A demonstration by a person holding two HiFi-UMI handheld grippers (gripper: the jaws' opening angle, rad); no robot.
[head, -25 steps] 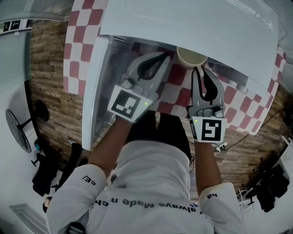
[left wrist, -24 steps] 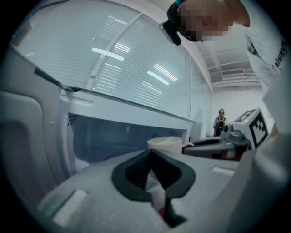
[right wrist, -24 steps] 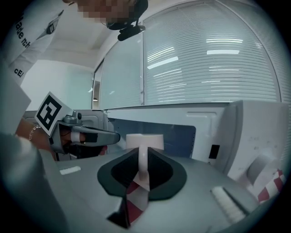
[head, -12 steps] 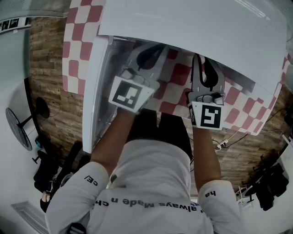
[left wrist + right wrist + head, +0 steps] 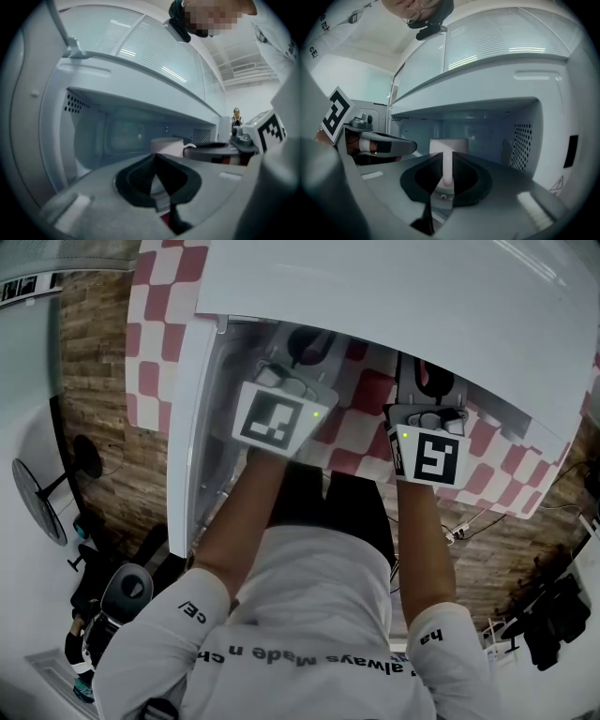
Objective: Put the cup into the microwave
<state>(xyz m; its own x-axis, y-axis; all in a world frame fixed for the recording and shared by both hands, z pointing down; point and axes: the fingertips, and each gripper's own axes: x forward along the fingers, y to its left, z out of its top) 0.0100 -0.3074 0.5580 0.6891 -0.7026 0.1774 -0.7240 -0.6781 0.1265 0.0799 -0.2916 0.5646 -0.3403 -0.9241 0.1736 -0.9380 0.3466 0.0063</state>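
The white cup [image 5: 449, 145] is inside the open microwave [image 5: 487, 122], low over its floor. My right gripper [image 5: 446, 174] is shut on the cup's handle. From the left gripper view the cup [image 5: 168, 146] shows just past my left gripper [image 5: 157, 161], which is shut with nothing in it, beside the right gripper [image 5: 220, 151]. In the head view the microwave's white top [image 5: 394, 296] hides the cup and the jaw tips of the left gripper [image 5: 309, 345] and right gripper [image 5: 427, 379].
The microwave door [image 5: 190, 418] stands open at the left. A red and white checked cloth [image 5: 153, 306] covers the table. The cavity's right wall has a vent grille [image 5: 520, 145]. A fan [image 5: 37, 507] and a seated person [image 5: 108, 610] are on the wooden floor at left.
Both grippers have moved forward into the microwave. The cup, seen at the cavity's mouth one second ago, is now out of sight under the microwave's top in the head view.
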